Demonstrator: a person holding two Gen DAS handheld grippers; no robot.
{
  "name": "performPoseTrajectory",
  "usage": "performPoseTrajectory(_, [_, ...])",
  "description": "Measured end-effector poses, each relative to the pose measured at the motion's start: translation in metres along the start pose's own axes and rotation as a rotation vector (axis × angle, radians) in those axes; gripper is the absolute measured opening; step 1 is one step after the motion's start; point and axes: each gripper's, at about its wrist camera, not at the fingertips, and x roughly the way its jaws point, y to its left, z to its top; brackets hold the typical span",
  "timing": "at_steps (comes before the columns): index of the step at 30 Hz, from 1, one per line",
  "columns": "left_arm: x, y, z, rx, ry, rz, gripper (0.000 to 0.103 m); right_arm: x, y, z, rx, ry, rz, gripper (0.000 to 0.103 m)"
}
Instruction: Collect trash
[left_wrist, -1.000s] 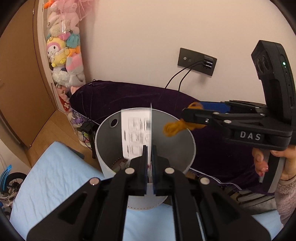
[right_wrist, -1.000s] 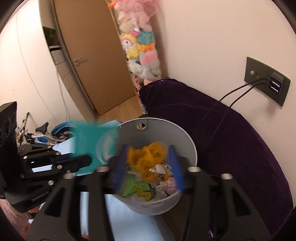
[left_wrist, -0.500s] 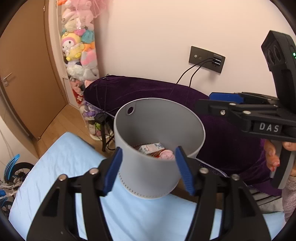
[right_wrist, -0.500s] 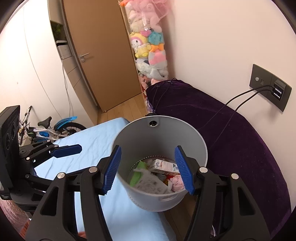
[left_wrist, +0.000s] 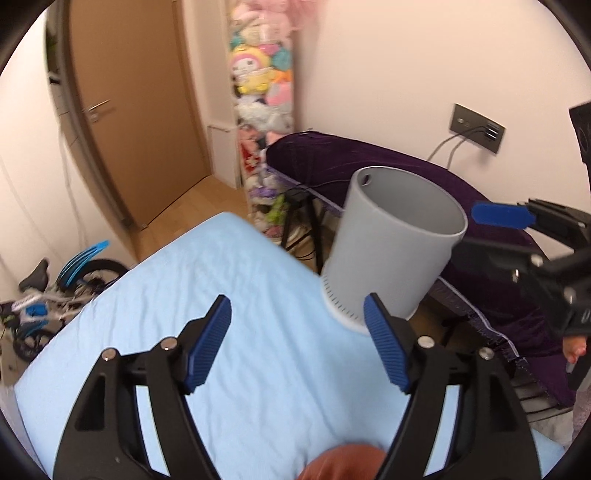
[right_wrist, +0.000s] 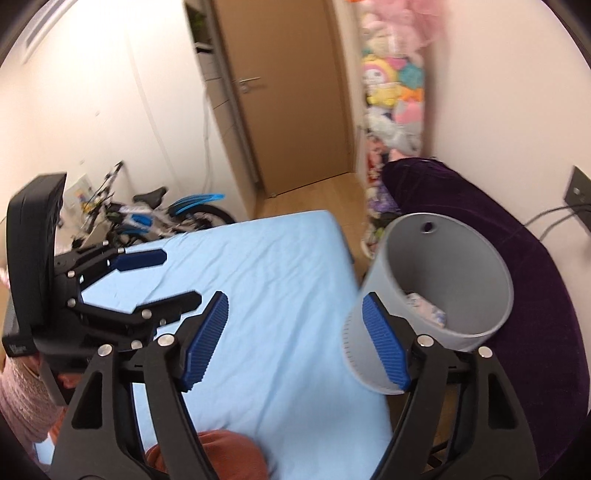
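The grey trash bin (left_wrist: 391, 258) stands at the far right corner of the light blue bed (left_wrist: 221, 295), and crumpled trash (right_wrist: 424, 306) lies inside the bin (right_wrist: 461, 266). My left gripper (left_wrist: 297, 317) hangs over the sheet, left of the bin; its jaws are opening with nothing between them. It also shows at the left of the right wrist view as the left gripper (right_wrist: 177, 277). My right gripper (right_wrist: 295, 306) hovers over the bed (right_wrist: 266, 266) with the bin beside its right finger; its jaws are opening and empty. The right gripper (left_wrist: 476, 230) also shows at the right edge of the left wrist view.
A rust-red soft thing (right_wrist: 221, 454) lies on the sheet at the near edge. A purple-draped surface (left_wrist: 406, 170) runs behind the bin under a wall socket (left_wrist: 476, 127) with cables. A brown door (right_wrist: 288, 92), a bicycle (right_wrist: 155, 214) and stacked plush toys (left_wrist: 258, 74) fill the far side.
A printed sheet left the left gripper and yellow yarn left the right one, both over the bin. Both grippers opened and drew back from the bin over the bed.
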Motion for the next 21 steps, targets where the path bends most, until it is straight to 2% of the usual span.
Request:
performPoseTrajectory(6, [-0.047,0.057,-0.044,-0.087,0.013,0.148,0.078,0.023,0.086,-0.009,-0.095,0.053,0.110,0.079])
performPoseTrajectory(13, [-0.114,0.118,-0.104,-0.215,0.010,0.308,0.080,0.038,0.190,-0.025,-0.222,0.072,0.182,0.088])
performPoseTrajectory(18, [-0.159,0.153,-0.144,-0.308,0.032,0.424,0.082,0.041,0.243,-0.040,-0.249,0.144,0.277,0.092])
performPoseTrajectory(21, [-0.179,0.173,-0.167,-0.357,0.070,0.465,0.082,0.041,0.266,-0.047,-0.252,0.189,0.312,0.093])
